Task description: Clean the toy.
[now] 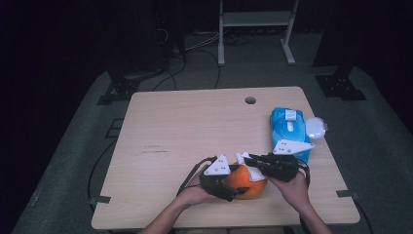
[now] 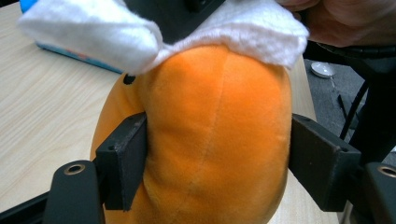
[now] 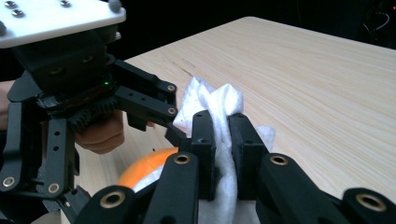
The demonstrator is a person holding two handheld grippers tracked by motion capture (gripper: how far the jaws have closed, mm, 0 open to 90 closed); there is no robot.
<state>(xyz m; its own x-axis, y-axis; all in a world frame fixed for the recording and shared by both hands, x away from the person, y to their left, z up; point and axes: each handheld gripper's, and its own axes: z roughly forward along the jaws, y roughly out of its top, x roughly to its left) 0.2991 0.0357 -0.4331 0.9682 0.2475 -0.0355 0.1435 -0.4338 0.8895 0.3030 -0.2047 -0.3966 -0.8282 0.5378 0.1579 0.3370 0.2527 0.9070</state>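
Centrally: left gripper (image 2: pixel 217 163) clamped on orange plush (image 2: pixel 210 140) at near table (image 1: pixel 185 126) edge; right gripper (image 3: pixel 223 140) pinched shut on white wipe (image 3: pixel 212 100) atop it. Risk: plush squirming free under wiping pressure, wipe slipping out.

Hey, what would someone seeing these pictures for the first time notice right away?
The bright orange plush toy at the table's near edge, clamped between the left gripper jaws. The right gripper pinches a white cloth on top of it. To the right on the table lies a blue wipes pack.
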